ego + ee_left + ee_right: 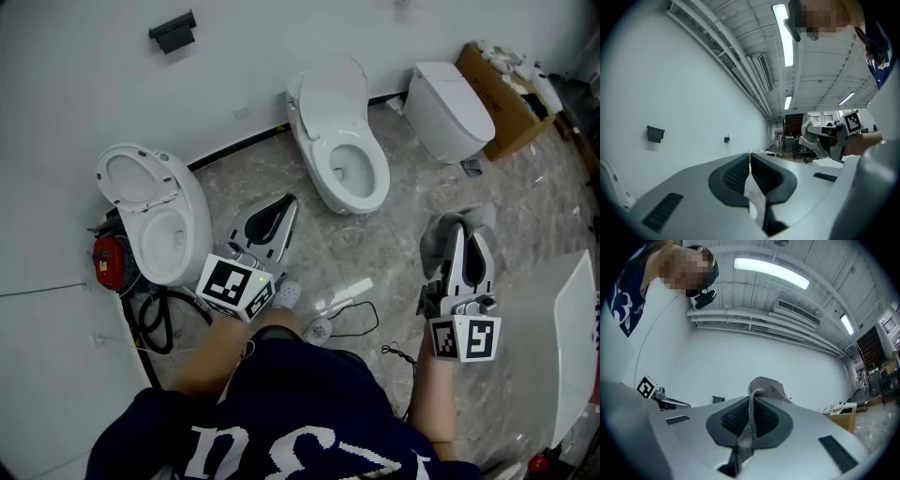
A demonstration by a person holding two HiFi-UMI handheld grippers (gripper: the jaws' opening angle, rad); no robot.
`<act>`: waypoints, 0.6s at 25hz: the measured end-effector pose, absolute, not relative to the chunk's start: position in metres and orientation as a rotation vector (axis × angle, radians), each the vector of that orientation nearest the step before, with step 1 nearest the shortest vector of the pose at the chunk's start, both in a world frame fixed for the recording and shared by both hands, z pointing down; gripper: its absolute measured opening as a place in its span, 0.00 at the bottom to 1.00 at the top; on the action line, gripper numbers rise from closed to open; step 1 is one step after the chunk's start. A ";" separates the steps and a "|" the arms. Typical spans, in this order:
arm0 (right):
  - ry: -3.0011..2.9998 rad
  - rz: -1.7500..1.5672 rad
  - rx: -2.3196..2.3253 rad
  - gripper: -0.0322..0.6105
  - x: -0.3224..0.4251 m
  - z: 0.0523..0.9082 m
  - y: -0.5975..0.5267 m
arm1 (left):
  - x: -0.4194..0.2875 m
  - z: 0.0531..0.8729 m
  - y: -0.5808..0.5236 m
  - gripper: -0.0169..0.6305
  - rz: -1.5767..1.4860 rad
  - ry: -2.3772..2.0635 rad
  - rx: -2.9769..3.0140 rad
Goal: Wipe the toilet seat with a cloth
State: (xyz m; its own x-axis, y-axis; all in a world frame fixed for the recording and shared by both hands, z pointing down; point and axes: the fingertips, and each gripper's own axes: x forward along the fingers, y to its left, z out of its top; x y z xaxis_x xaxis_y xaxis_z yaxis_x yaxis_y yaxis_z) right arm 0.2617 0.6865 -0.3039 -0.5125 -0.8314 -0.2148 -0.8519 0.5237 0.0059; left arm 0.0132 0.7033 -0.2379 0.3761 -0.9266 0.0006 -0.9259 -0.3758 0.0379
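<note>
Three white toilets stand along the wall in the head view: a left one [150, 211] and a middle one [342, 141], both with the lid up, and a right one [450, 108] with the lid down. My right gripper [461, 228] hovers over the floor to the right of the middle toilet, shut on a grey cloth [437, 240]. In the right gripper view, that cloth [764, 387] sticks up from between the jaws of the right gripper [752, 403]. My left gripper [284, 206] is beside the left toilet, its jaws pressed together on nothing. The left gripper view shows the left gripper [750, 158] shut and empty.
A cardboard box [506, 89] stands at the far right by the wall. A red object [111, 261] and black cables [155, 314] lie left of the left toilet. A white panel [577, 337] fills the right edge. A thin white item with a cord [343, 296] lies on the marble floor.
</note>
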 end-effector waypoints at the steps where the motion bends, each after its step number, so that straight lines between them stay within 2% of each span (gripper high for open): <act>1: 2.585 0.169 -1.430 0.08 0.260 -0.304 0.688 | 0.013 -0.238 0.704 0.07 -0.034 -1.738 2.576; 15: 2.595 0.160 -1.353 0.08 0.256 -0.307 0.691 | 0.012 -0.238 0.702 0.07 -0.030 -1.751 2.578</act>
State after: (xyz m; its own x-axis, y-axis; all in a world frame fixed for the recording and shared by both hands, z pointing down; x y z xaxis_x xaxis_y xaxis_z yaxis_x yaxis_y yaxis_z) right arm 0.2557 0.6911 -0.3065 -0.5564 -0.7969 -0.2354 -0.8197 0.5728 -0.0014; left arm 0.0121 0.7025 -0.2383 0.3689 -0.9295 -0.0020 -0.9290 -0.3687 0.0317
